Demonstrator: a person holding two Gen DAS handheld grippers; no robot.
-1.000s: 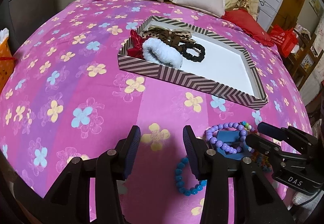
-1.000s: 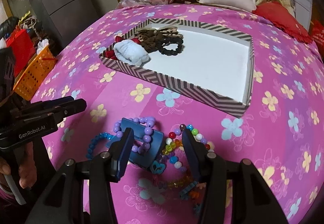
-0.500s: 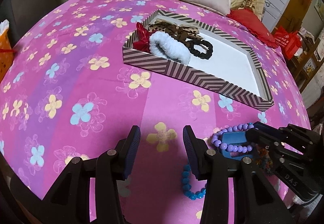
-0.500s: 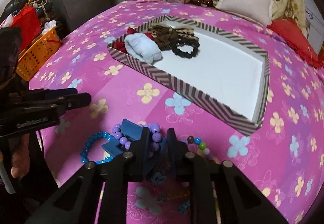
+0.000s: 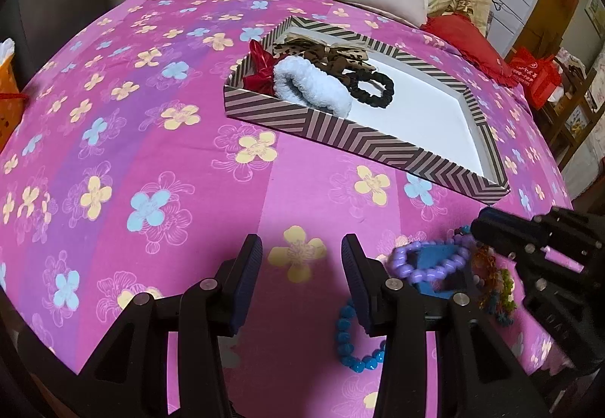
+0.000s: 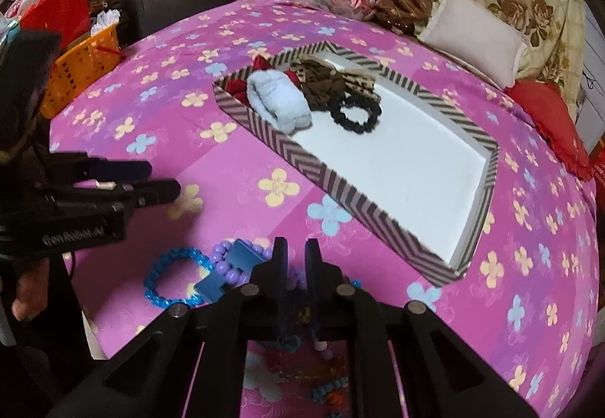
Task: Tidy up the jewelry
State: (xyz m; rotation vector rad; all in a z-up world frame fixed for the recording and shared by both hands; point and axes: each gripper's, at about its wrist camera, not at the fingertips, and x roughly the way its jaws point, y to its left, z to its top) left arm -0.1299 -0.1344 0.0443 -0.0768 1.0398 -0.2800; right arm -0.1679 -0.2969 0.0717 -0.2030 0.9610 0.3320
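A shallow rectangular tray with brown-and-pink chevron-striped walls and a white floor [image 5: 363, 147] is seen resting on a pink bedsheet printed with yellow and blue flowers [image 5: 124, 123]. At the tray's far left end a fluffy white scrunchie [image 5: 310, 89], a black ruffled scrunchie [image 5: 372, 89], a brown leopard-print bow [image 5: 325, 53] and a red ribbon [image 5: 261, 72] are gathered together. The left gripper [image 5: 300, 278] is held with its fingers wide apart over bare sheet, nothing between them. A blue beaded bracelet [image 6: 172, 280] lies on the sheet beside a purple beaded bracelet [image 5: 423, 264], which is looped around a dark blue block [image 5: 440, 259]. The right gripper [image 6: 295, 266] is nearly closed just beside the purple beads; what is pinched appears to be that bracelet, though the contact is hidden by the fingers.
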